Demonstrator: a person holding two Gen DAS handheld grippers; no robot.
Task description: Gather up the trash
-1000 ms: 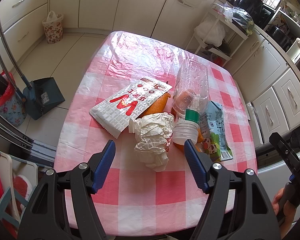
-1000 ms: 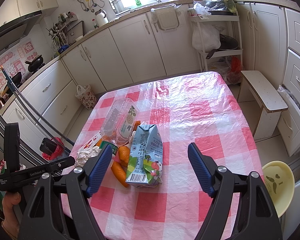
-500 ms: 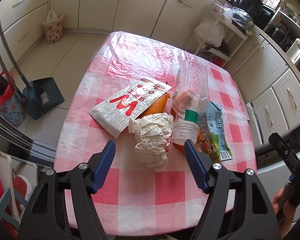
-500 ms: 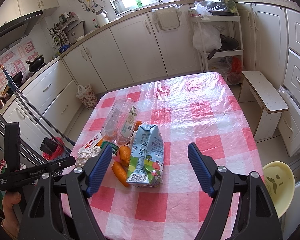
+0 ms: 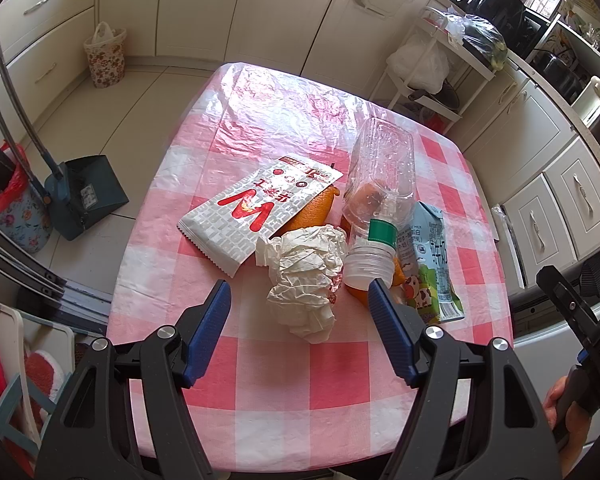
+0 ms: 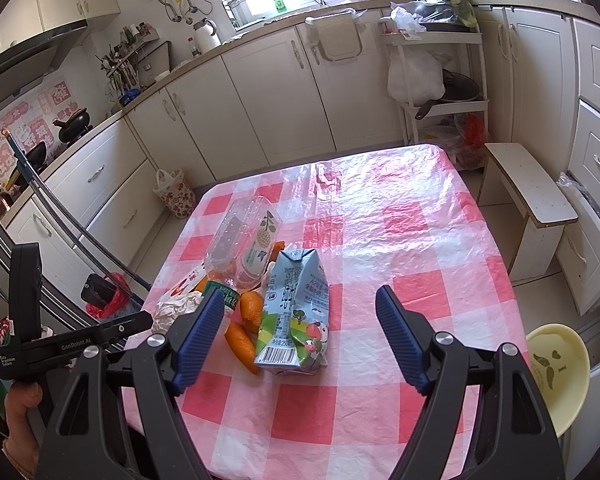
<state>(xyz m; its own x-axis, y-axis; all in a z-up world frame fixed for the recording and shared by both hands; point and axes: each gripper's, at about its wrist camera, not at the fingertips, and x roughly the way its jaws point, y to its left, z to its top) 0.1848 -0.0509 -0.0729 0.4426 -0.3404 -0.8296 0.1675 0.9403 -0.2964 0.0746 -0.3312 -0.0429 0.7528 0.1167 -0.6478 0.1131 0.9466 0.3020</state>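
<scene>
— How wide is the left tool [image 5: 298, 294]?

— Spread wide, blue pads well apart, nothing between them gripped. It hangs above the near edge of the bench [image 5: 260, 384], with the crumpled paper [image 5: 306, 276] lying in the gap below and touching neither pad.

— And the right tool [image 6: 300, 304]?

— Also wide open and holding nothing. It hovers over the near edge too, with the milk carton [image 6: 294, 312] seen between its pads, flat on the checked cloth.

— Where does the trash sit?

— All heaped together near the bench's near edge, toward the left side in the right wrist view. The clear plastic bottle [image 5: 378, 196] lies on its side over orange peels [image 5: 314, 210], the white snack wrapper [image 5: 258, 210] leans on a peel, and the paper touches the bottle's neck. The carton lies just beside the bottle.
</scene>
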